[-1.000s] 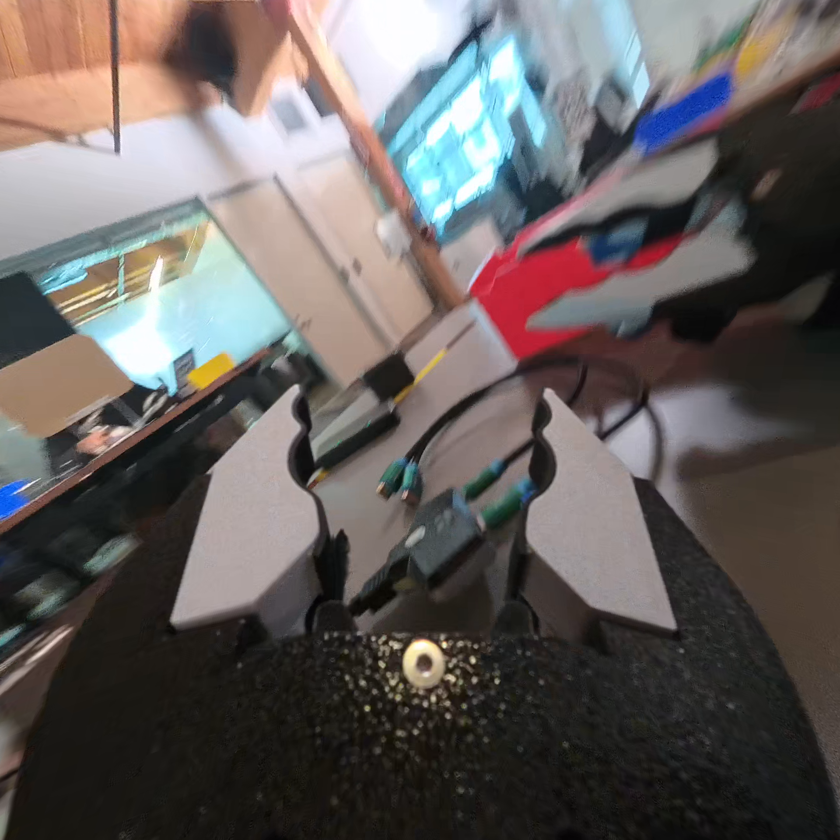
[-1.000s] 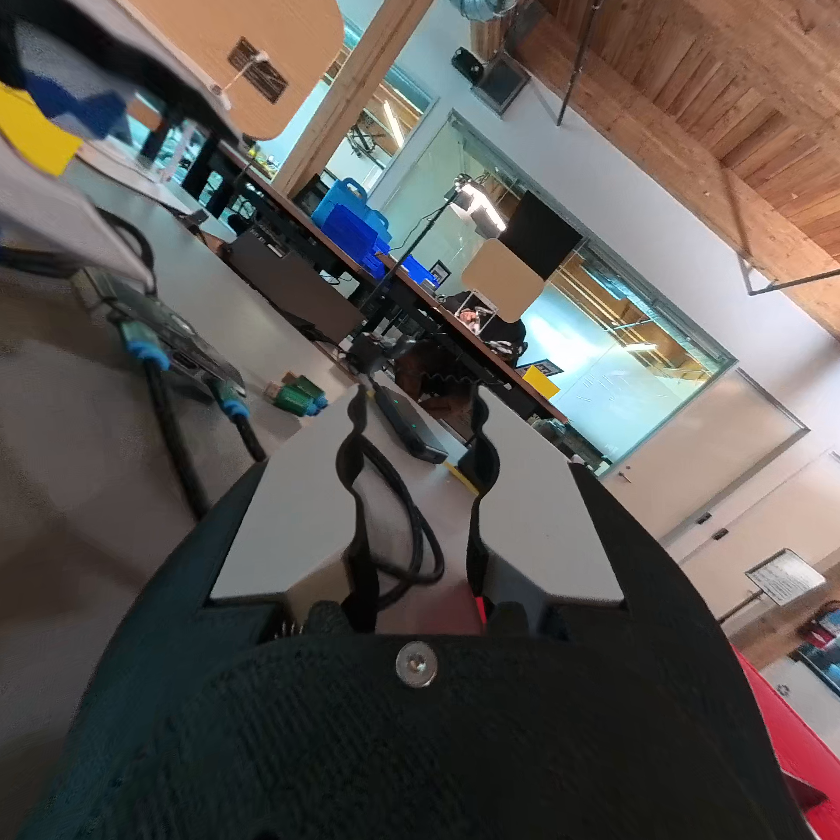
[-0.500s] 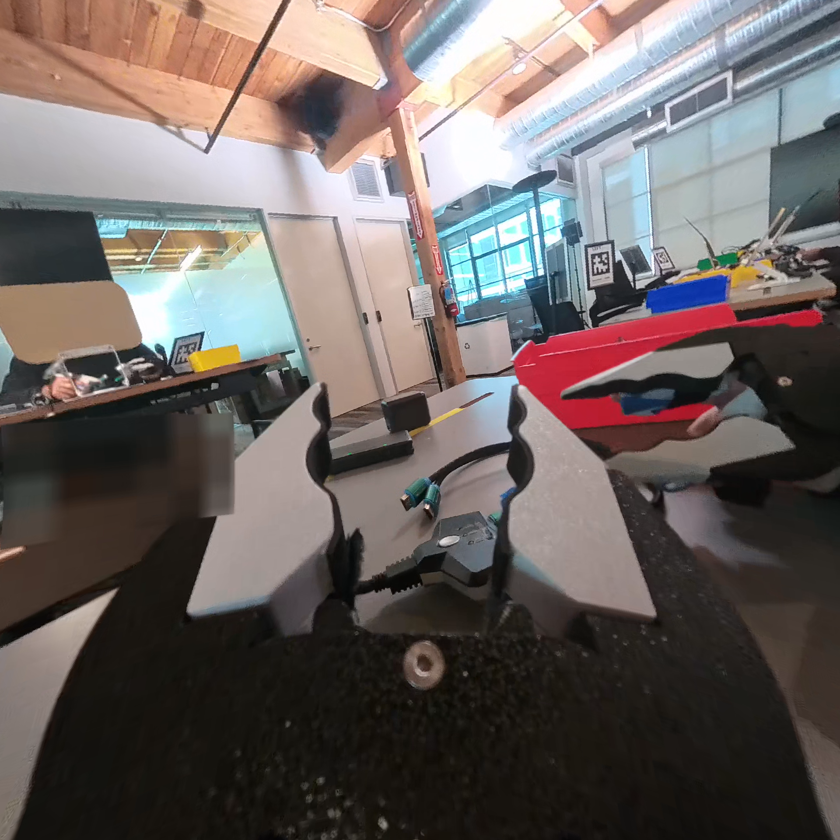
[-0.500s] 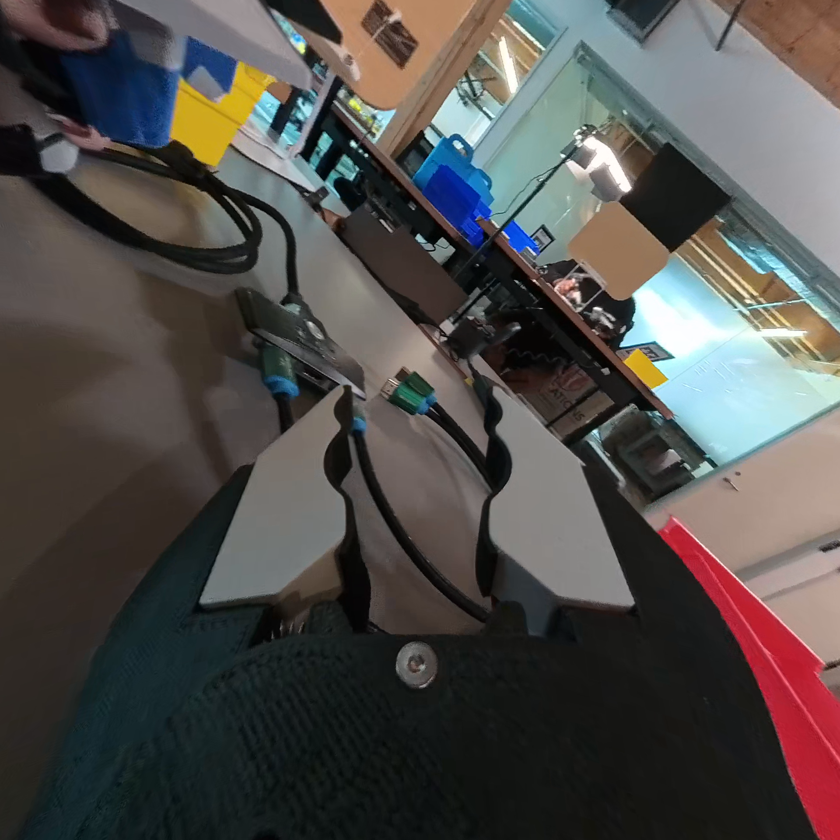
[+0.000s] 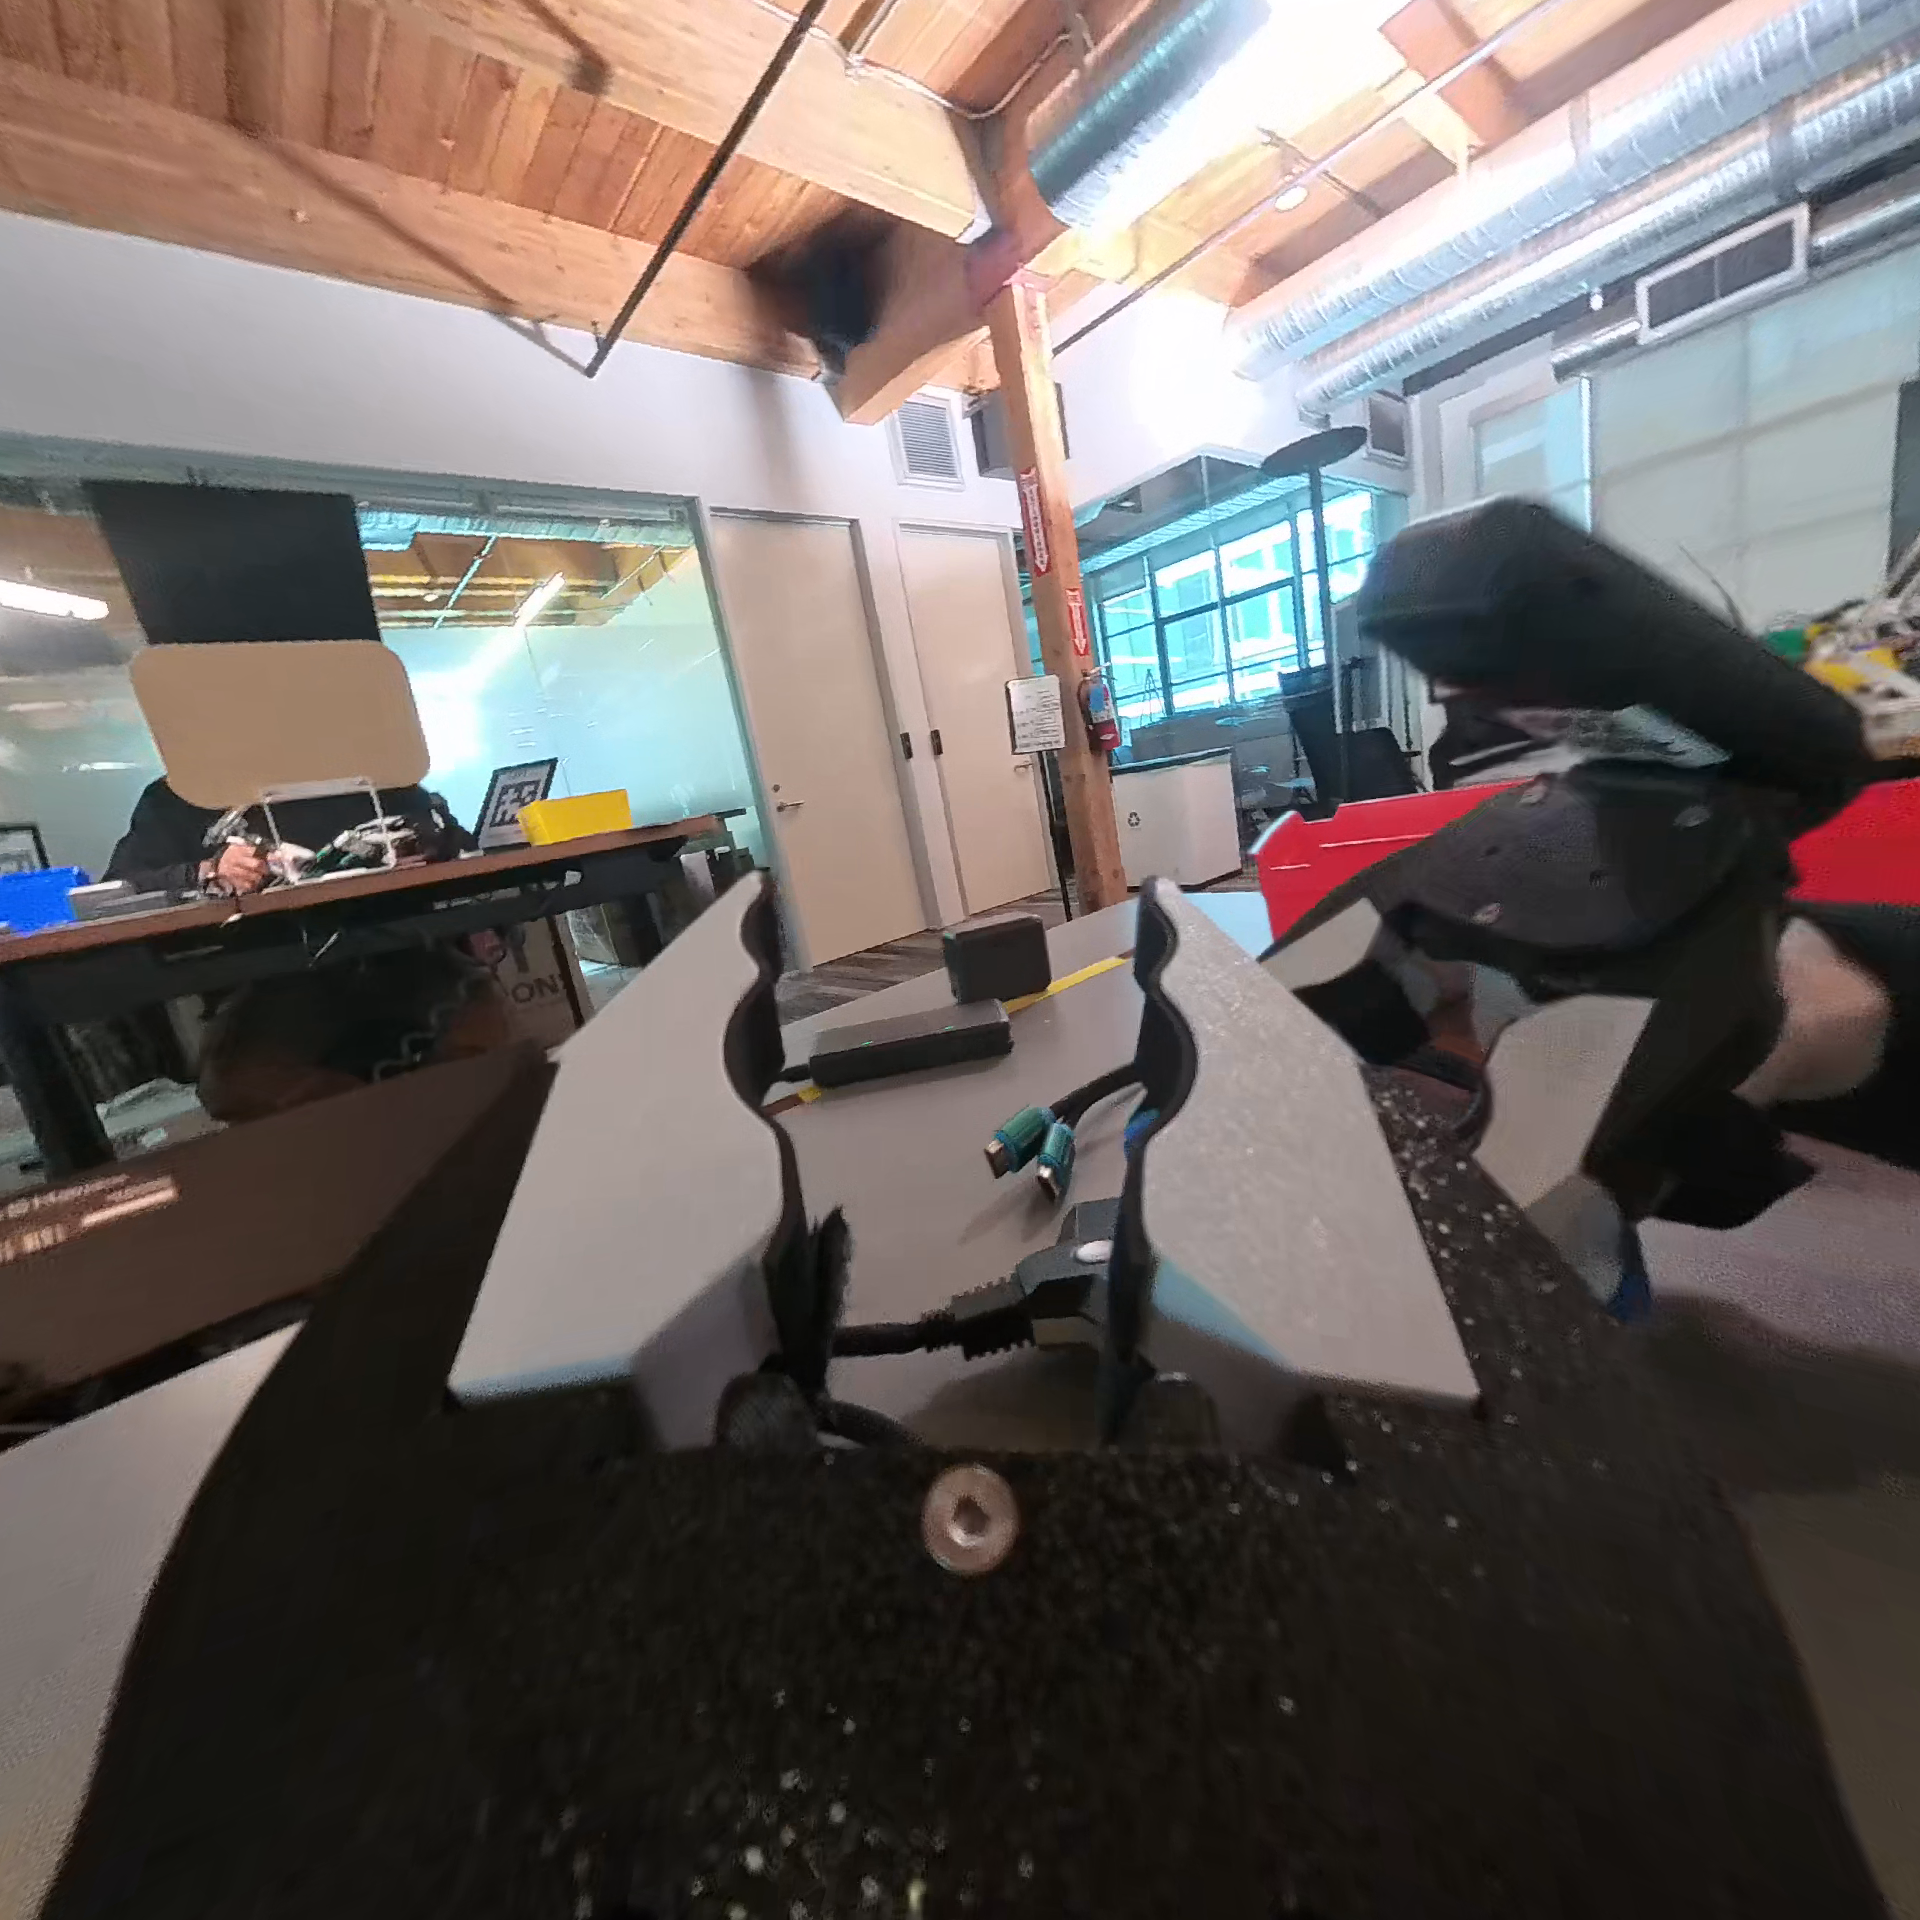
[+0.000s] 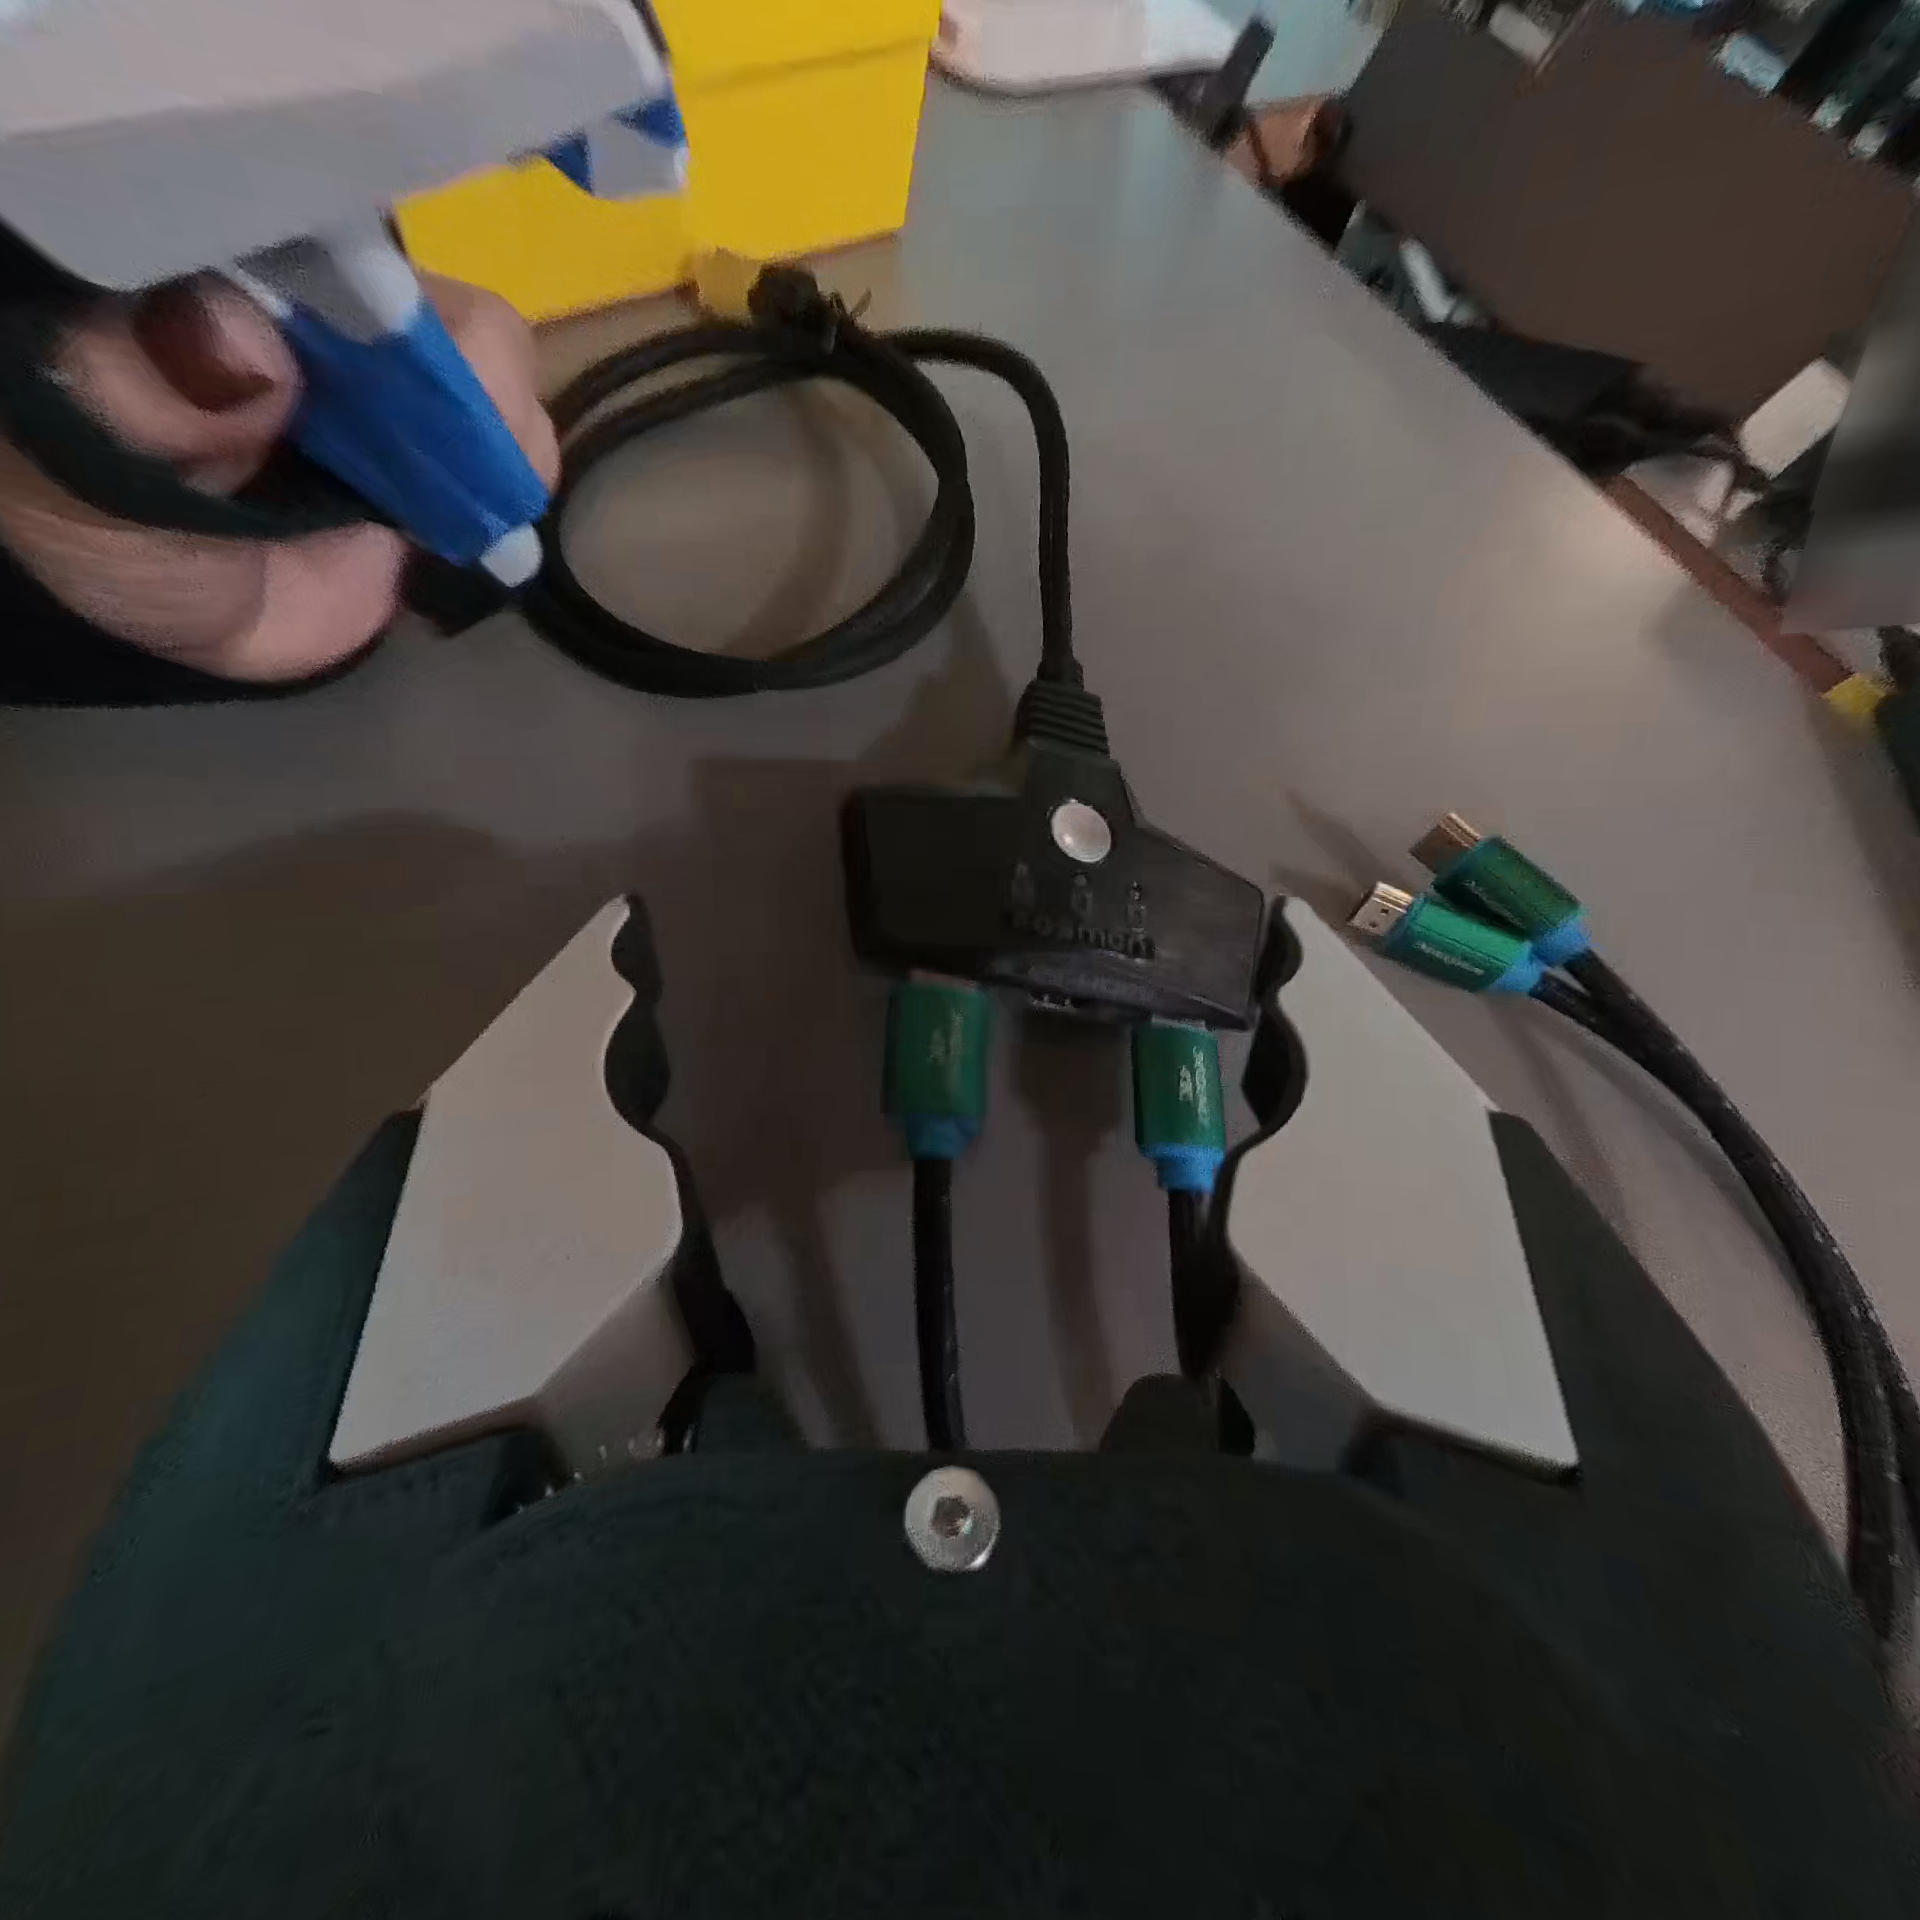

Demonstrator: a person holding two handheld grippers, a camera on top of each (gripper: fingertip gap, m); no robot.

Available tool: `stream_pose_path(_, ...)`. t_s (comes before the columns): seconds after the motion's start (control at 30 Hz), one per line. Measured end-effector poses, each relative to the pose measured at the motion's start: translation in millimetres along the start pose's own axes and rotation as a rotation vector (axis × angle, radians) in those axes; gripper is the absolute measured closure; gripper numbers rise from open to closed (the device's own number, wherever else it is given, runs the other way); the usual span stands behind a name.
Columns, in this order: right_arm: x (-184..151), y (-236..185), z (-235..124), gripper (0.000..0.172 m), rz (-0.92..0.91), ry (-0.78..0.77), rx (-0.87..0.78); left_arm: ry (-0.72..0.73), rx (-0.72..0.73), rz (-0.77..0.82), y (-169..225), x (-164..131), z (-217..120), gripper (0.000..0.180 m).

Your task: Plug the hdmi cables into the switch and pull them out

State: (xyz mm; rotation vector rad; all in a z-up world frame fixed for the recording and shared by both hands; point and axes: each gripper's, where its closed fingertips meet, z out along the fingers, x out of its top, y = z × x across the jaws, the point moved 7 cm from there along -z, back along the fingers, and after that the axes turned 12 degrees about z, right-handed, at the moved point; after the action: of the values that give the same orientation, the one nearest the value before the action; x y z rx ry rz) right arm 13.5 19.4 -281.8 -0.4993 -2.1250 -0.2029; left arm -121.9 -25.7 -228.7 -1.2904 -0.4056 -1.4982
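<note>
Because the black HDMI switch (image 6: 1049, 894) is a small plastic body on a stiff pigtail cable (image 6: 1055, 468), it will likely be light and prone to sliding on the smooth grey table (image 6: 1351, 520) when a plug is pulled. It lies flat between the tips of the right gripper (image 6: 951, 956), whose jaws stand wide apart and grasp nothing; the right-hand fingertip sits just beside the switch's corner.

Two green-shelled HDMI plugs (image 6: 935, 1049) with blue collars are seated in the outer ports, and the middle port looks vacant, though blur makes that uncertain. Two more free plugs (image 6: 1475, 914) rest on the table to the right, apart from the switch.

In the left wrist view, the left gripper (image 5: 956, 997) hovers low with its jaws partly open; the switch (image 5: 1070, 1262) shows deep between the fingers near the base, and no pad visibly presses on it.

Each plug's rigid metal-look shell offers the best purchase: pinch across its flat sides, not the braided cord, which would flex. The switch body needs bracing across its wider flanks, since friction in the ports could drag it along.
</note>
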Motion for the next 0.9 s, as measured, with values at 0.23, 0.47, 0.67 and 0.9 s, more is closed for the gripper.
stream_pose_path(0.23,6,19,39,0.027,0.18,-0.309,0.042,-0.011,0.045,-0.031,-13,-4,-3,0.117)
stream_pose_path(0.47,7,21,48,0.057,0.138,-0.405,-0.041,-0.008,0.036,-0.004,-10,-3,-2,0.12)
stream_pose_path(0.67,6,15,34,0.058,-0.012,-0.337,-0.11,-0.01,0.051,-0.004,-12,-4,-2,0.121)
stream_pose_path(0.9,-6,10,6,0.058,-0.132,-0.288,-0.162,-0.006,0.092,-0.078,-21,-6,-5,0.122)
